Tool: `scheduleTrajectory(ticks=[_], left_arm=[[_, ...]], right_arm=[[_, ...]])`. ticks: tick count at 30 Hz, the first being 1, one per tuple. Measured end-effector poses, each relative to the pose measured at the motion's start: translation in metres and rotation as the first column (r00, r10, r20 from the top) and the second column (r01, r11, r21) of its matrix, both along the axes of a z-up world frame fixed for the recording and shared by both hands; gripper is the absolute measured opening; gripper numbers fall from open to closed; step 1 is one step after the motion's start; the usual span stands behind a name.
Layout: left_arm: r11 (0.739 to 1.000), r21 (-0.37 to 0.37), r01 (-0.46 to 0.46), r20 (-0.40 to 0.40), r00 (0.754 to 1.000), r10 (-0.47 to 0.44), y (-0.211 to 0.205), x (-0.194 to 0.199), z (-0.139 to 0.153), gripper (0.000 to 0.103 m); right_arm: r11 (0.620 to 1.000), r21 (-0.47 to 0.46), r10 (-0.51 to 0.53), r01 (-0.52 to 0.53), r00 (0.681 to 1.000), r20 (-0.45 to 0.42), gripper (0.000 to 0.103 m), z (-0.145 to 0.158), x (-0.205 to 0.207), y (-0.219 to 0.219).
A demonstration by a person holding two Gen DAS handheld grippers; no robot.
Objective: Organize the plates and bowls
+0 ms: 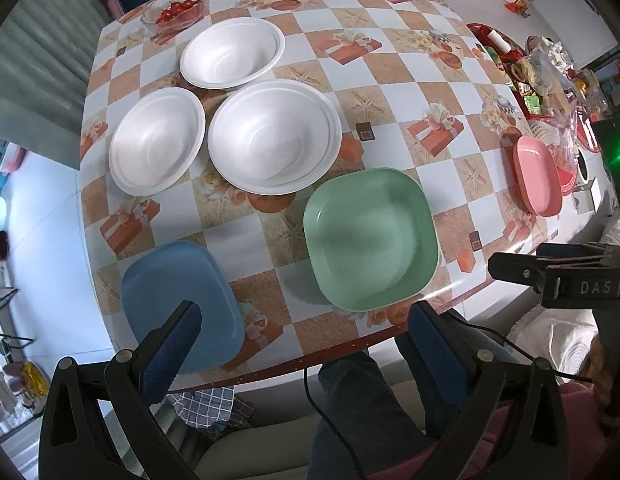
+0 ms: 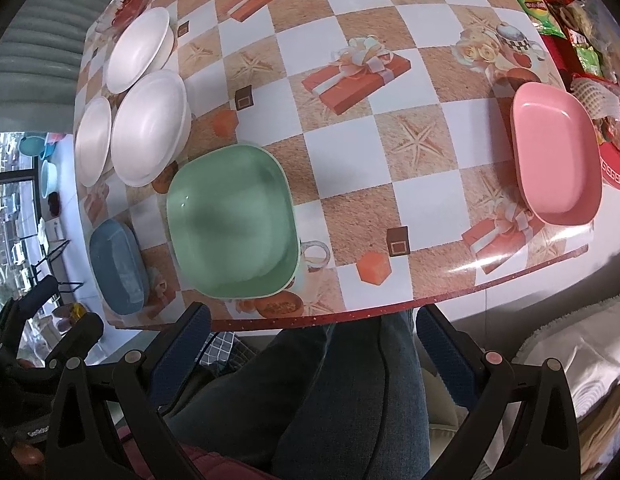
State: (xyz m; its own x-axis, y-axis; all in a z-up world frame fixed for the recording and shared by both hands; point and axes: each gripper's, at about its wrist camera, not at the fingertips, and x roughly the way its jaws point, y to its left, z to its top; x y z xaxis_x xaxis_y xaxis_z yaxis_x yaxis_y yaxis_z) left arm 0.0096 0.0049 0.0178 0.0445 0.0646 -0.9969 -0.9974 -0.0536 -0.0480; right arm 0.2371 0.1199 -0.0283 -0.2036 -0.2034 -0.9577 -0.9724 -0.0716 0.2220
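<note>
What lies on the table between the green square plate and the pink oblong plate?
Nothing: between the green square plate and the pink oblong plate only bare checked tablecloth shows, clearest in the right wrist view.

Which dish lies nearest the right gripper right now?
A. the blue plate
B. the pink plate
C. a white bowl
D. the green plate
D: in the right wrist view the green plate sits at the near table edge just ahead of the open right gripper, while the pink plate, blue plate and white bowls lie farther off.
</note>
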Motion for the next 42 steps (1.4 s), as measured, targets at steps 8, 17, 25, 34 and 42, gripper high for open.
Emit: scheduleTrajectory(ticks=[8,17,25,34,42], left_arm=[[1.0,-0.002,0.001,-0.001,1.0,-0.001,0.0,0.0,0.0,0.103],[1.0,-0.018,0.0,0.019,1.0,0.0,-0.002,-0.001,-0.009,0.103],[0.999,-0.038,-0.01,0.002,1.0,0.011,0.0,-0.007,-0.015,0.103],[0.998,-0.055,-0.03,-0.024,0.999,0.029,0.007,-0.013,-0.036,0.103],[0.995,-0.068,-0.076,-0.028,0.997,0.074,0.023,-0.006,-0.069,0.103]], right_arm=[[1.0,0.002,0.002,-0.002,1.0,-0.001,0.103,-0.001,0.0,0.0],[1.0,0.004,0.005,-0.005,1.0,-0.008,0.103,-0.007,-0.001,0.0],[1.0,-0.005,-0.006,0.006,1.0,0.013,0.103,-0.014,0.003,0.005],[1.0,-0.014,-0.004,0.005,0.998,0.055,0.103,-0.031,0.004,0.012],[0.999,-0.006,0.043,-0.042,0.995,0.088,0.103,-0.056,-0.007,0.022]])
